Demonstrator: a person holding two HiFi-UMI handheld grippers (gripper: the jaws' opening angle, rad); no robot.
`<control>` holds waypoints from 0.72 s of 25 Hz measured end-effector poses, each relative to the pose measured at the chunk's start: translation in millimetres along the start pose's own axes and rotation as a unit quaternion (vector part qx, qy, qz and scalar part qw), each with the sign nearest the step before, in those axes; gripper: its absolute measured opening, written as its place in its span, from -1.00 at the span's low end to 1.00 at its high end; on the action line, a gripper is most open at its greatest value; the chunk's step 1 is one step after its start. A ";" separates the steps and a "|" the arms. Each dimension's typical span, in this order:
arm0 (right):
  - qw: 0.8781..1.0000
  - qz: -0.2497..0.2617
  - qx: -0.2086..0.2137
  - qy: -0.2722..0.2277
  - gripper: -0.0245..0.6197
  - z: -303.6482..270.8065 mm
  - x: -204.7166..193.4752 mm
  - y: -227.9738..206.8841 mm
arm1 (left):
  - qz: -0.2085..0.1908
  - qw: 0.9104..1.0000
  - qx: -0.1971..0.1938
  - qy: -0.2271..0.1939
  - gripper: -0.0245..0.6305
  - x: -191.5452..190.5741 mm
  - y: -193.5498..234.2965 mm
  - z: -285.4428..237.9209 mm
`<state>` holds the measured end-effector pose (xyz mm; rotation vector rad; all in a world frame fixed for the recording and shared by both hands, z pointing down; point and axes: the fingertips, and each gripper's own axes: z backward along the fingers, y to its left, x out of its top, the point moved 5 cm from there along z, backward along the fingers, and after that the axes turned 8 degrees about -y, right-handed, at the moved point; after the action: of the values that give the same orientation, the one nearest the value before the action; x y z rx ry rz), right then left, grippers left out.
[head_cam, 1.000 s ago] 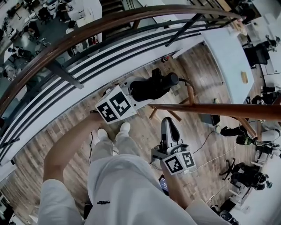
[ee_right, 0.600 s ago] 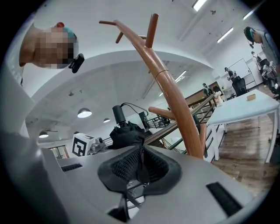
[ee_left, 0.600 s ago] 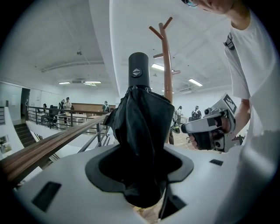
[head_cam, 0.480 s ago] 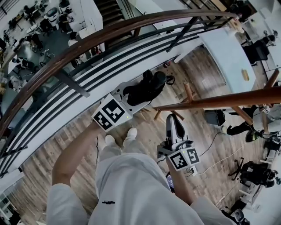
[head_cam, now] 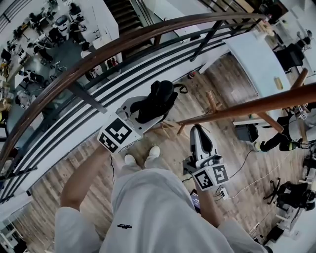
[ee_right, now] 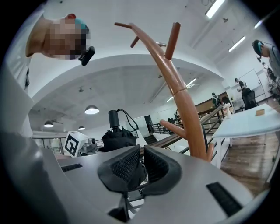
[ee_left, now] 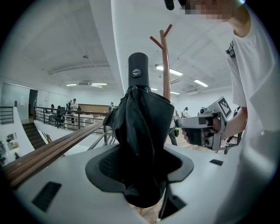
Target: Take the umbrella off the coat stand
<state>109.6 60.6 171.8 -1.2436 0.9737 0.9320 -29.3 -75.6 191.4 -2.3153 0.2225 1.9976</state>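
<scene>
We're up on a gallery in a big open office: railing (head_cam: 123,40), chairs (head_cam: 54,29) below, long table (head_cam: 256,59), strip lights (ee_right: 216,8) overhead.

Umbrella (ee_left: 142,140) in left gripper (ee_left: 140,175): black matt cloth, creased; handle (ee_left: 138,72) smooth plastic. Pads (ee_left: 105,168) black, ribbed, rubbery. Coat stand (ee_right: 186,100) past right gripper (ee_right: 141,166): smooth, lightly glossy wood.

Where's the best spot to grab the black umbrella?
Probably grab the umbrella around its folded cloth middle, squeezing from both sides, as the left gripper does. The bundle is thick and soft, while the handle is short and smooth.
</scene>
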 end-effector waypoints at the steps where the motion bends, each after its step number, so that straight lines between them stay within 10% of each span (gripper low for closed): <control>1: 1.000 0.013 0.007 0.001 -0.77 -0.3 3.9 3.2 | 0.000 1.000 0.004 0.001 -0.22 2.4 -1.7 4.8; 18: 0.990 0.081 0.115 0.023 -0.77 -5.6 20.7 41.3 | 0.018 0.999 0.035 -0.012 -0.22 6.2 -50.3 66.0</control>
<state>76.8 59.7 138.8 -1.0059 1.1985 0.8903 -84.9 -16.3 173.6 -2.2605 0.3281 1.9983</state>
